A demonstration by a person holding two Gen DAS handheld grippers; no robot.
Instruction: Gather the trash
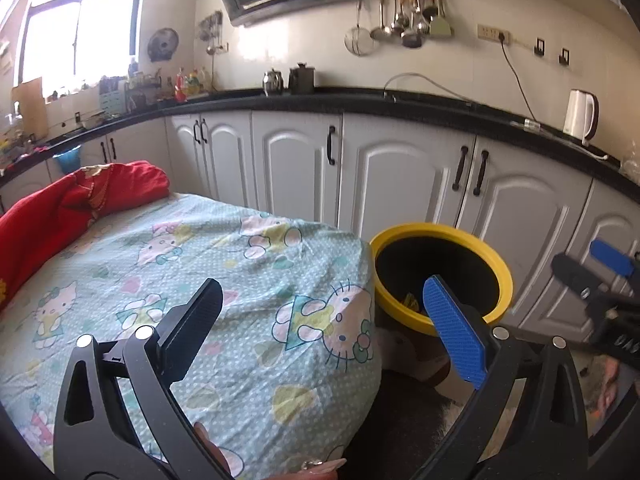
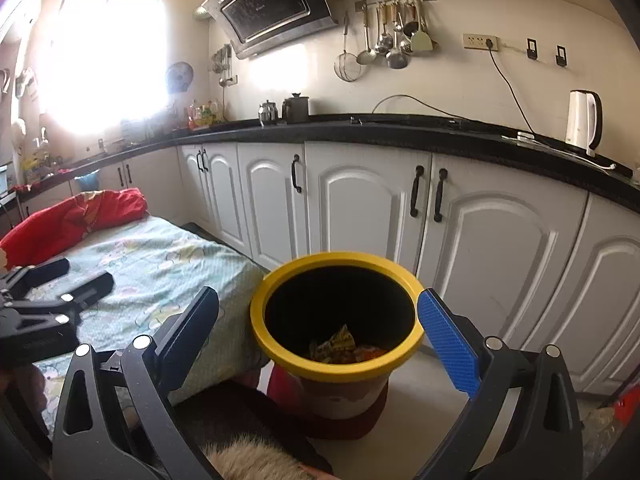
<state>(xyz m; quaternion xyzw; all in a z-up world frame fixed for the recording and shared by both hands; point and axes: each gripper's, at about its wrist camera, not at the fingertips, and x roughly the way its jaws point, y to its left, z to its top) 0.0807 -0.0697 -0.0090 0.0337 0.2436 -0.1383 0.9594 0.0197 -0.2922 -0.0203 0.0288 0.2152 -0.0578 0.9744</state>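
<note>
A trash bin with a yellow rim stands on the floor beside the table, with crumpled yellow and orange wrappers at its bottom. My right gripper is open and empty, hovering just above the bin's mouth. The bin also shows in the left wrist view, with a bit of wrapper inside. My left gripper is open and empty above the table's right edge, left of the bin. The right gripper shows at the right of the left wrist view.
The table wears a Hello Kitty cloth with a red bundle of fabric at its far left. White cabinets under a black counter run behind the bin. A white kettle stands on the counter.
</note>
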